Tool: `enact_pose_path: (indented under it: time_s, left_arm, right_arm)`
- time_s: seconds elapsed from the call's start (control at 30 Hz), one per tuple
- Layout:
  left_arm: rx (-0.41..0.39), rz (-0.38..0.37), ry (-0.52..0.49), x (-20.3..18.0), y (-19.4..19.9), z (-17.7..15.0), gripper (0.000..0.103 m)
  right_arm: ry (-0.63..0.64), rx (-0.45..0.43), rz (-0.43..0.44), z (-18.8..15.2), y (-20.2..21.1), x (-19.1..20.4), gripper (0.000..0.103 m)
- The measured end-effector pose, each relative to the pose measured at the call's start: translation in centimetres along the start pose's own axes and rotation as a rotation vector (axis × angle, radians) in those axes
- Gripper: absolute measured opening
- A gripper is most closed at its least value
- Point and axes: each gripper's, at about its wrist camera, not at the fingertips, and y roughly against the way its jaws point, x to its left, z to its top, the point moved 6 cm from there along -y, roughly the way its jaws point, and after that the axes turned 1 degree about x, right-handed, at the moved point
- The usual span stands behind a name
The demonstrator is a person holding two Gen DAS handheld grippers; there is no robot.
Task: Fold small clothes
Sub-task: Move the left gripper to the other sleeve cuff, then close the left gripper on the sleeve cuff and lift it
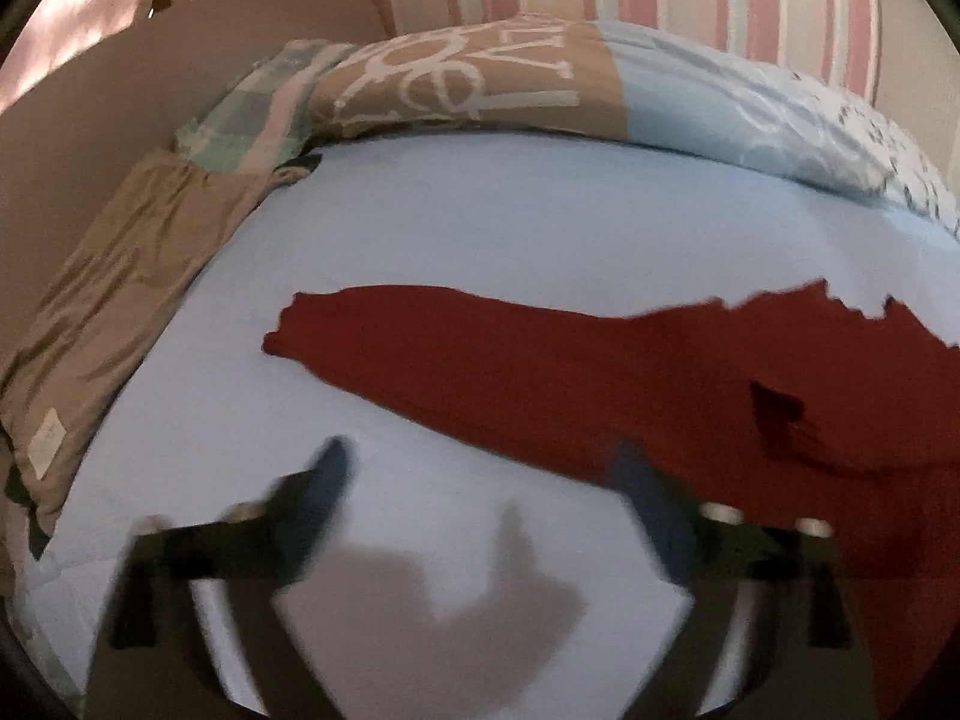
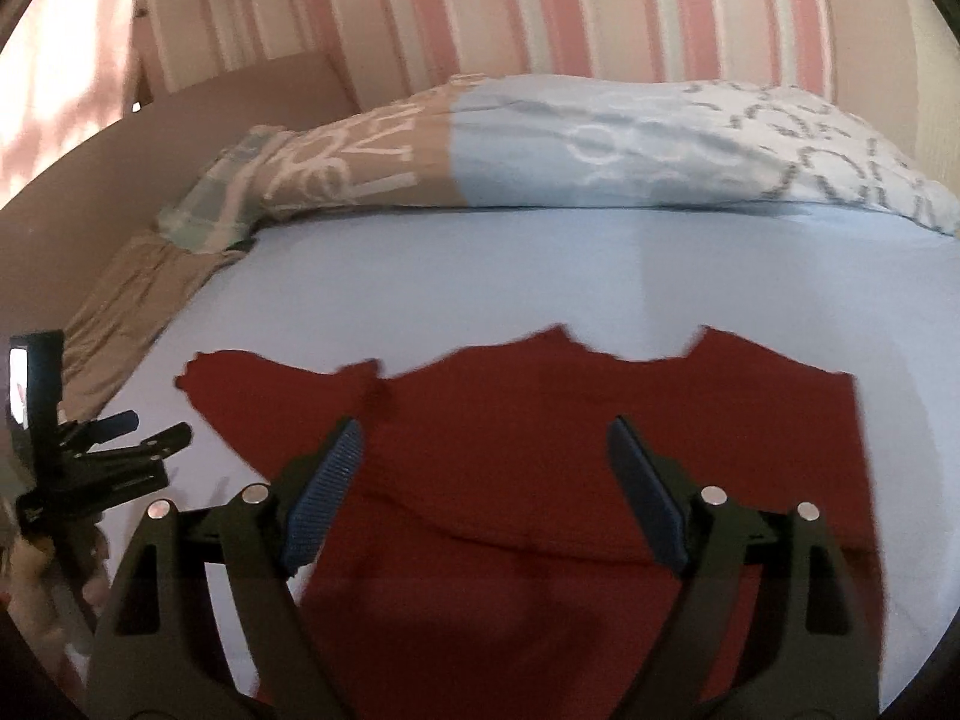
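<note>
A red garment (image 2: 540, 480) lay spread flat on the pale blue sheet (image 2: 480, 276) of a bed, its long sleeve (image 1: 420, 342) stretched out to the left in both views and its notched upper edge turned toward the pillow (image 2: 600, 144). That pillow, part tan with white lettering and part light blue, lay across the head of the bed in front of a wall with pink and cream stripes (image 2: 540, 6). A tan cover (image 1: 108, 312) lay bunched along the left edge of the bed, running up to the pillow's end. The left gripper (image 1: 486, 474) hung above bare sheet just beside the garment's lower edge, blurred, with its fingers (image 1: 327, 480) wide apart and nothing between them; one finger stood over the sheet and the other over the red cloth. Its shadow fell on the sheet beneath it. The right gripper (image 2: 486, 480) hung over the body of the garment, its blue-padded fingers (image 2: 327, 492) likewise spread and empty, not pressing on the cloth. In the right wrist view the left gripper appeared at the far left edge, held in a person's hand (image 2: 36, 558) and clear of the sleeve.
</note>
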Motion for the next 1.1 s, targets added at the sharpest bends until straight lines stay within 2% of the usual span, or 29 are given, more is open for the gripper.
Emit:
enact_pose_path:
  time_s: [0.2,0.3,0.37,0.5,0.63,0.83,0.87,0.93,1.0,1.07,1.1]
  left_arm:
    - [0.008,0.044,0.068,7.3,-4.4,1.6,0.097]
    - [0.048,0.032,0.122,9.6,-7.6,2.3,0.097]
    - [0.074,0.029,0.144,10.5,-9.2,2.7,0.097]
    - [0.098,-0.040,0.216,12.1,-11.4,2.6,0.097]
    - [0.103,-0.048,0.253,13.2,-12.6,2.4,0.097]
    - [0.128,-0.031,0.253,13.7,-15.0,2.8,0.095]
    - [0.138,-0.031,0.256,13.8,-15.6,2.9,0.087]
    - [0.147,-0.041,0.272,13.8,-16.5,3.3,0.080]
    - [0.132,-0.038,0.270,13.5,-16.6,3.8,0.063]
    - [0.124,-0.071,0.256,12.8,-16.5,4.0,0.028]
    - [0.122,-0.090,0.251,12.5,-16.5,4.0,0.020]
  right_arm:
    - [0.105,-0.002,0.013,0.9,-2.2,4.8,0.084]
    - [0.114,0.013,0.007,0.6,-3.0,4.9,0.084]
    - [0.118,0.038,-0.012,0.2,-4.0,4.4,0.084]
    - [0.100,0.039,-0.032,0.0,-5.0,3.1,0.084]
    - [0.097,0.032,-0.039,0.4,-6.4,2.3,0.084]
    - [0.109,0.032,-0.069,0.6,-7.3,1.3,0.084]
    - [0.104,0.037,-0.071,0.4,-7.3,1.1,0.084]
    - [0.098,0.055,-0.078,-0.1,-7.5,0.5,0.084]
    - [0.109,0.060,-0.102,-0.4,-7.5,0.0,0.084]
    - [0.100,0.056,-0.118,-0.4,-7.3,-0.5,0.084]
    - [0.081,0.049,-0.118,-0.4,-6.9,-0.9,0.084]
